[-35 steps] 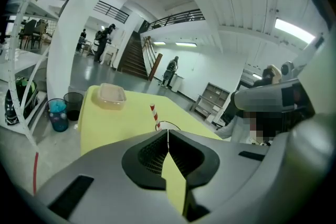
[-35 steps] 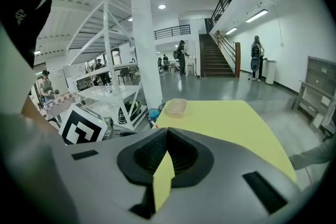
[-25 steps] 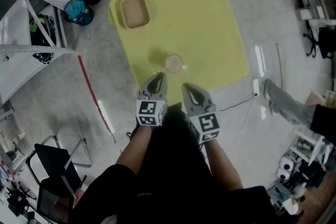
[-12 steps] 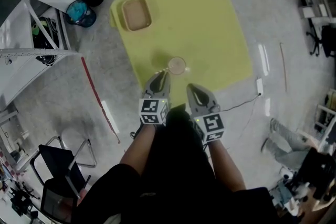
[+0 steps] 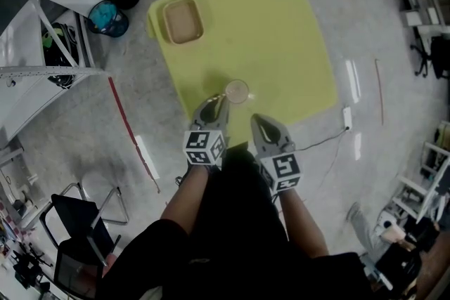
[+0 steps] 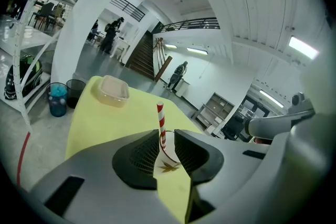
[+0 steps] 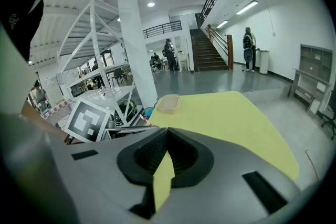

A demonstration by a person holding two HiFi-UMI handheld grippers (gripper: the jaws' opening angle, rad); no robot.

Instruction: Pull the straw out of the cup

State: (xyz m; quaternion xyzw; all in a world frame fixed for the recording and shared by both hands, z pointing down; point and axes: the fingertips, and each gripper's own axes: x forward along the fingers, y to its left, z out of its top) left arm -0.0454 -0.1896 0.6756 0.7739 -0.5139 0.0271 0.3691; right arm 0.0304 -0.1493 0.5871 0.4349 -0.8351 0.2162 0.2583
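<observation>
Red-and-white straw [image 6: 161,120] upright in the cup [image 5: 236,90], at its left rim. Left gripper [image 5: 212,105] just short of the cup on the person's side, jaws parted by a narrow gap, holding nothing; cup and straw framed in that gap in the left gripper view. Right gripper [image 5: 257,120] nearer the person than the cup and to its right, clenched on nothing, tips meeting. Yellow table [image 5: 281,31] under the cup, near edge close by. Container [image 5: 183,20] well beyond the cup, toward the far left corner.
</observation>
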